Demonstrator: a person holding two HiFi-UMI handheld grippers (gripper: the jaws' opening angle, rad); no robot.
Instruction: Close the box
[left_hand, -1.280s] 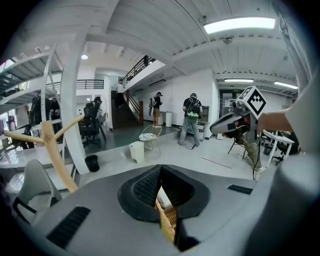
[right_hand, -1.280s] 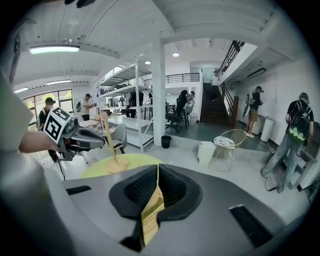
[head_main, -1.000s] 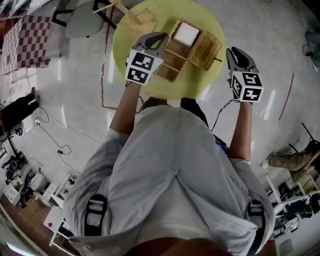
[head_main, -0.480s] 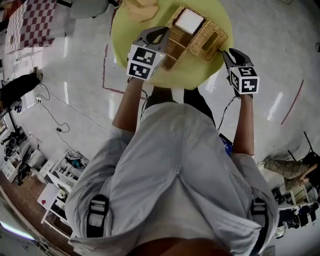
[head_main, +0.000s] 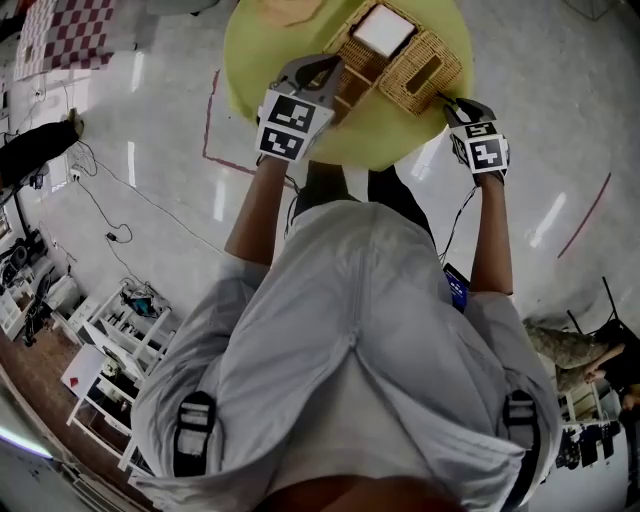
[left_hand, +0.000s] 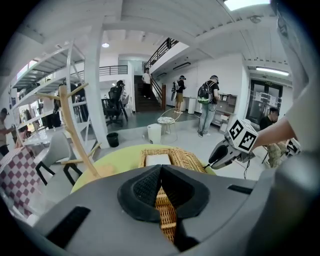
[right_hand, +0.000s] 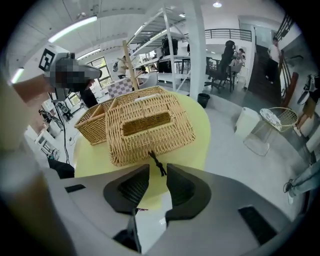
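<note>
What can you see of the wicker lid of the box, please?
The lid is a shallow rectangle of tan woven wicker with a long slot in its middle. It is swung open and lies flat on the yellow-green table, one long edge against the box. A short black cord sticks out from its free edge, between the open jaws of the right gripper.
</note>
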